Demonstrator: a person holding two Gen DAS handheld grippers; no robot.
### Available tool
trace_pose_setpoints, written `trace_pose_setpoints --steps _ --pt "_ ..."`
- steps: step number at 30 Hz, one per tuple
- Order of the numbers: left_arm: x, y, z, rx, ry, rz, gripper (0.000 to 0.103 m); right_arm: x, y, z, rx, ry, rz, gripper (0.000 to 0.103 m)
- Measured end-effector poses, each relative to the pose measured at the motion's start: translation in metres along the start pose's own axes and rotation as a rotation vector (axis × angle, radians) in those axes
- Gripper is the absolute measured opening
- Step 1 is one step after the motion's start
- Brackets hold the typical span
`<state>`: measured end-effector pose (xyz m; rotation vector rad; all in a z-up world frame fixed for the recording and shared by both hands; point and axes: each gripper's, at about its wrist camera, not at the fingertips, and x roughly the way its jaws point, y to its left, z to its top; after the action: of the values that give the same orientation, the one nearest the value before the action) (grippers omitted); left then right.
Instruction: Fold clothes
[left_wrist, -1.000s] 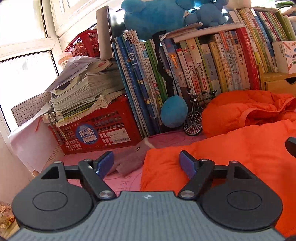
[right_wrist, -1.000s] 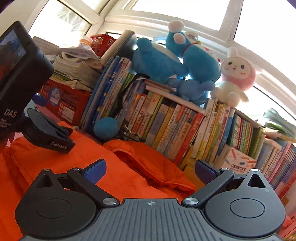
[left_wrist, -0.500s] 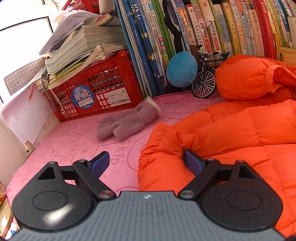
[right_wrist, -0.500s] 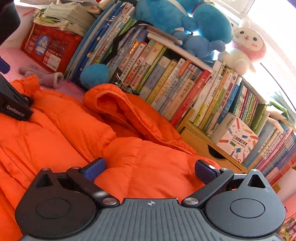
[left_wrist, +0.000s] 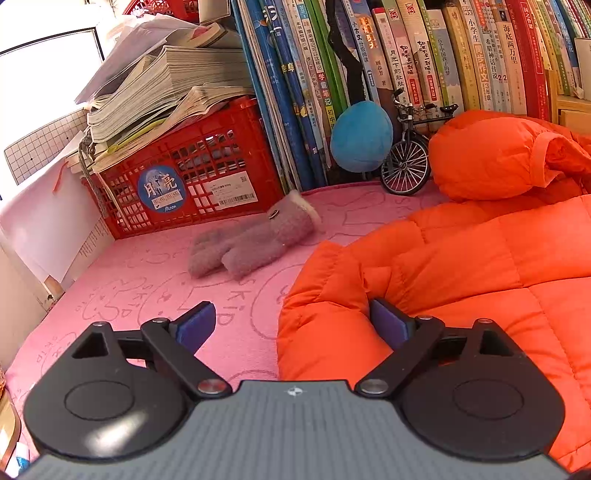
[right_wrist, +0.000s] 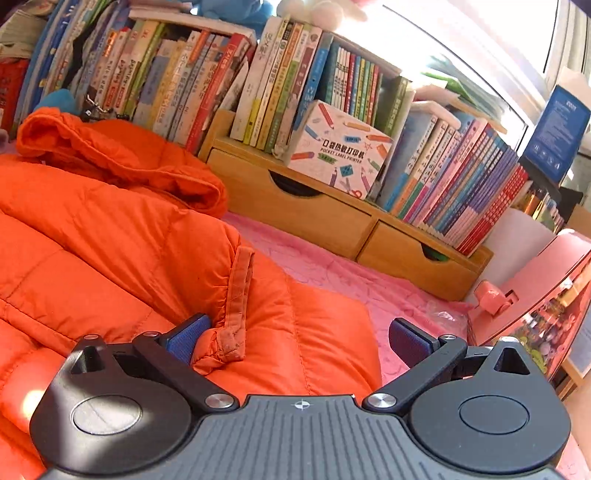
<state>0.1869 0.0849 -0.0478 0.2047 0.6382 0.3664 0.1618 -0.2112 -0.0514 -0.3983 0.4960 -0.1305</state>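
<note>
Orange puffer jacket (left_wrist: 461, 266) lies spread on the pink mat (left_wrist: 147, 288), filling the right of the left wrist frame. Left gripper (left_wrist: 291, 325) and right gripper (right_wrist: 299, 334) both gape, each straddling a jacket edge. Judgement: pinch deep, both layers, lift evenly.

Before you: pink embossed table mat (left_wrist: 122, 291), upright row of books (left_wrist: 424, 62), wooden two-drawer shelf (right_wrist: 317, 214), sunlit window (right_wrist: 461, 44).

Bare pink mat (left_wrist: 140, 291) left of jacket (left_wrist: 461, 266), grey glove (left_wrist: 251, 240) and red crate (left_wrist: 192, 173) beyond
</note>
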Motion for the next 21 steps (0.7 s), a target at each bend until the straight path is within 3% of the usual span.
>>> trace_pose_setpoints --steps 6,16,21 --pt "0.002 0.005 0.000 -0.031 0.011 -0.028 0.093 0.006 0.002 0.000 0.006 0.038 0.041 0.103" --pt "0.010 0.027 -0.001 -0.162 0.054 -0.142 0.093 0.029 -0.034 -0.006 0.237 0.144 0.236 0.103" --pt "0.009 0.026 0.000 -0.165 0.056 -0.142 0.094 0.038 -0.047 -0.009 0.324 0.184 0.306 0.103"
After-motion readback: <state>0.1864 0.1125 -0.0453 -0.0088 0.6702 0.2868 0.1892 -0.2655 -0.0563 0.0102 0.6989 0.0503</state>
